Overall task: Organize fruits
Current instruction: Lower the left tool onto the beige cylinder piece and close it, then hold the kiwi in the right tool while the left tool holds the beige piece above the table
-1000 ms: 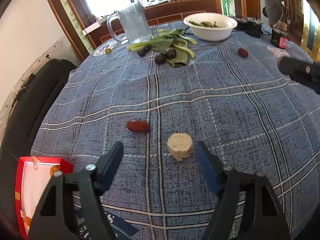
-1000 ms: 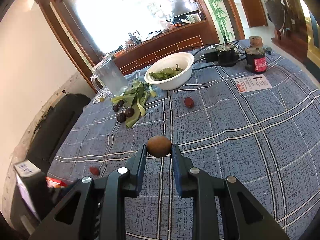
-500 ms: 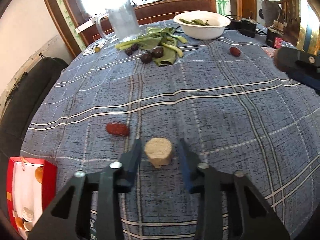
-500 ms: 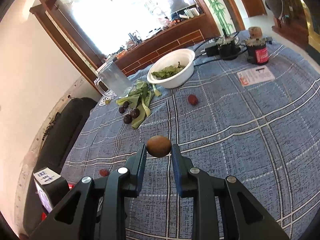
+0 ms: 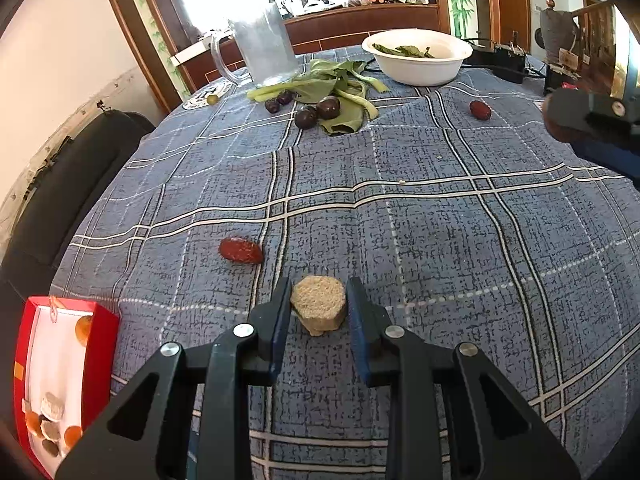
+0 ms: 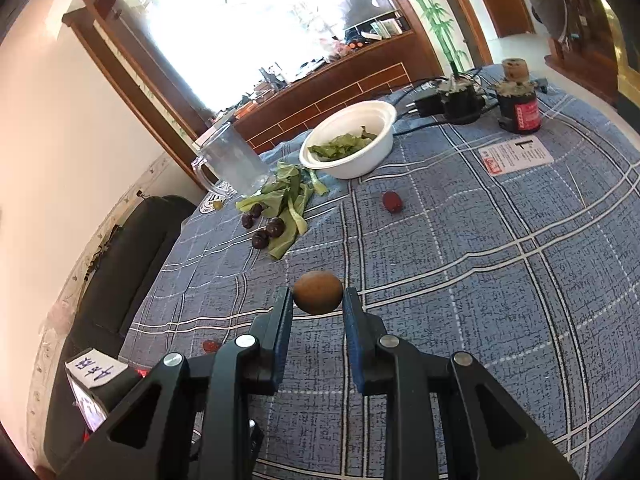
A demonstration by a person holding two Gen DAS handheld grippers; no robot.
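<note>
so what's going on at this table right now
A person is sorting food off a checked tablecloth with two handheld claws. The left claw is closing its jaws around a tan round cake-like piece lying on the cloth, the pads right at its sides. The right claw holds a brown oval fruit above the table. A red date lies near the tan piece, and a red box at the table's edge already holds several pieces.

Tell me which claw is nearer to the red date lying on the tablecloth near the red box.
Left. The left claw sits just beside the red date, its jaws closing around a tan round cake. The right claw is farther away, holding a brown fruit.
</note>
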